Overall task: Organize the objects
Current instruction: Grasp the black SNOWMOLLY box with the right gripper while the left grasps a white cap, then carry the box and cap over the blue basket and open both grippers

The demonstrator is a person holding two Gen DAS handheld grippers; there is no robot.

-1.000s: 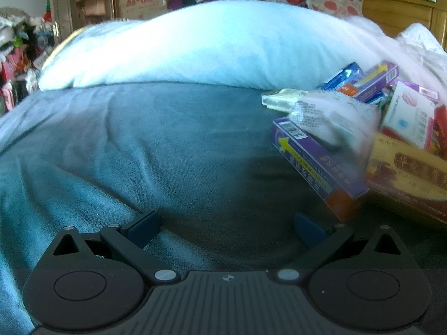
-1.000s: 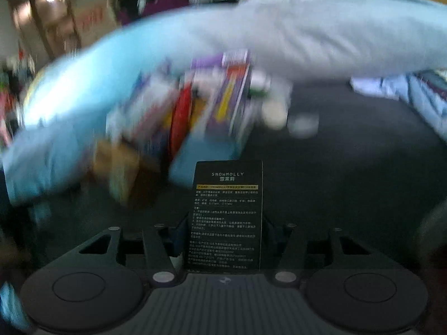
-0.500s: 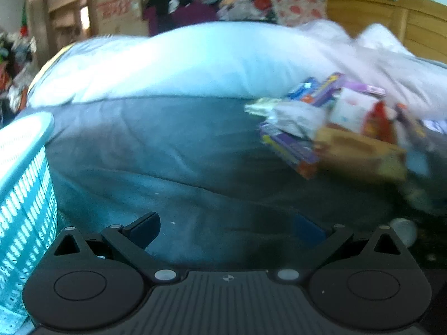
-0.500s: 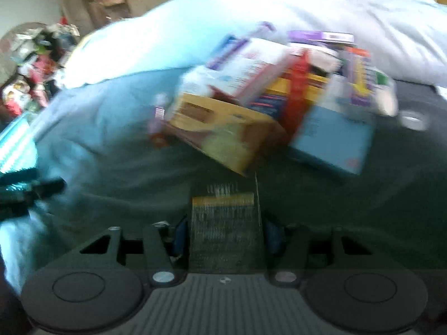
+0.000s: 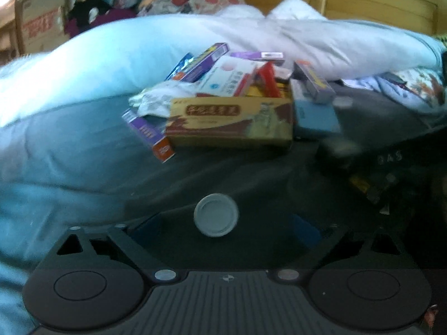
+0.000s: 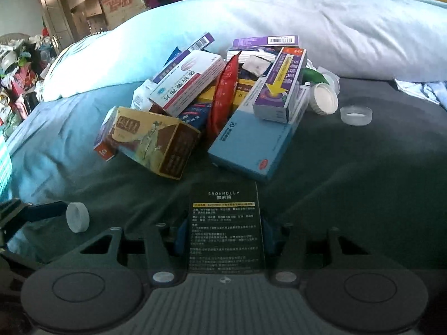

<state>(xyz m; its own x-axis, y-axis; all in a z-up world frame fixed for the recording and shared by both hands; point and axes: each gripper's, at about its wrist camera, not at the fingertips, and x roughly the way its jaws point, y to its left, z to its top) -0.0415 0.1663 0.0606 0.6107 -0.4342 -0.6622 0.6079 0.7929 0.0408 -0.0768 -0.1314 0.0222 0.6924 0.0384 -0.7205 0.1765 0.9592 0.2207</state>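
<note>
A heap of medicine boxes lies on the dark blanket: a yellow-brown box [image 5: 229, 120] [image 6: 156, 142], a light blue box [image 6: 251, 145], purple boxes [image 6: 279, 83] and a red packet [image 6: 223, 97]. My left gripper [image 5: 220, 223] is open, low over the blanket. A small white round cap [image 5: 216, 215] [image 6: 77, 217] lies between its blue fingers [image 5: 142, 226], touching neither. My right gripper [image 6: 223, 231] is shut on a black printed box [image 6: 225, 229], held upright in front of the heap. The left gripper's finger [image 6: 42, 212] shows at the right view's left edge.
A white ribbed lid [image 6: 324, 97] and a clear cap [image 6: 356, 114] lie right of the heap. A pale blue duvet [image 6: 307, 28] rises behind it. A teal basket [image 6: 2, 162] is at the far left. A wooden headboard [image 5: 363, 5] and room clutter stand behind.
The left gripper has swung right, away from the teal basket, and now faces the heap with the white cap between its open fingers. The right gripper still holds the black box and has steadied.
</note>
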